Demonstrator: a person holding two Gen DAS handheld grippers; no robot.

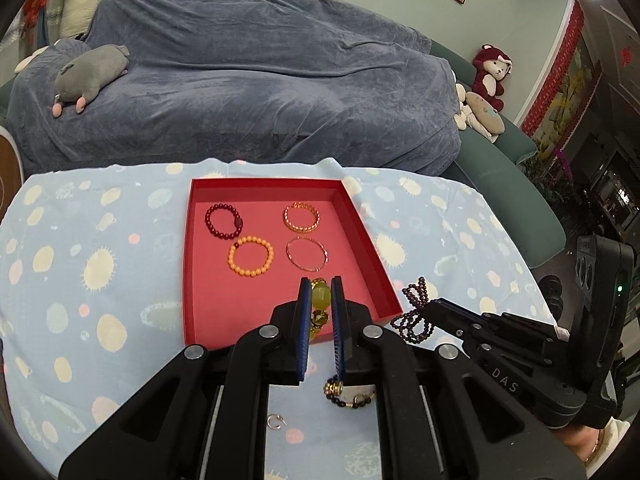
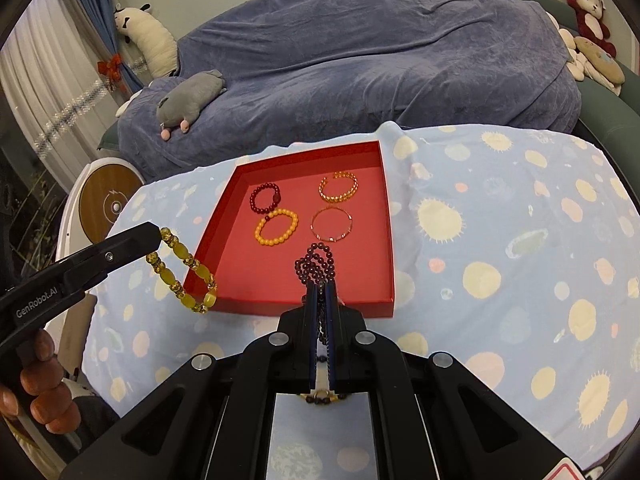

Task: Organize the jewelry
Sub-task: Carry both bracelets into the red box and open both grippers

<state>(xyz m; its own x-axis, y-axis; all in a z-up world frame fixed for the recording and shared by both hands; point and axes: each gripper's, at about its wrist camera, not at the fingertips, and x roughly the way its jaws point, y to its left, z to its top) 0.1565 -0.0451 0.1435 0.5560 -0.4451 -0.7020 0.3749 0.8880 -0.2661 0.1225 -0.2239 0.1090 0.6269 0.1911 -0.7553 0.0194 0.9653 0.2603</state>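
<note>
Clearly both loops hang limp: the left claw (image 1: 320,294) pinches the yellow bracelet (image 2: 182,270) by one bead. The right claw (image 2: 320,294) is closed on the slippery purple strand (image 2: 316,266), above the near edge of the red tray (image 2: 384,216).

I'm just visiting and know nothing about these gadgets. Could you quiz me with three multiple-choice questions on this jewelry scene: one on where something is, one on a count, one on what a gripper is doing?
1. Where does the orange bead bracelet lie?
A. In the red tray
B. On the sofa
C. On the floor

2. How many bracelets lie inside the tray?
A. Two
B. Four
C. Seven

3. What is the left gripper doing?
A. Gaping open with nothing in it
B. Shut on the yellow bracelet
C. Pinching the tablecloth

Answers:
1. A, it rests on the tray floor, in the row nearer the cameras, on the left.
2. B, dark red, gold, orange and a thin bangle lie in two rows.
3. B, a yellow bead sits clamped between its fingers, while the right gripper pinches the purple bead strand.
</note>
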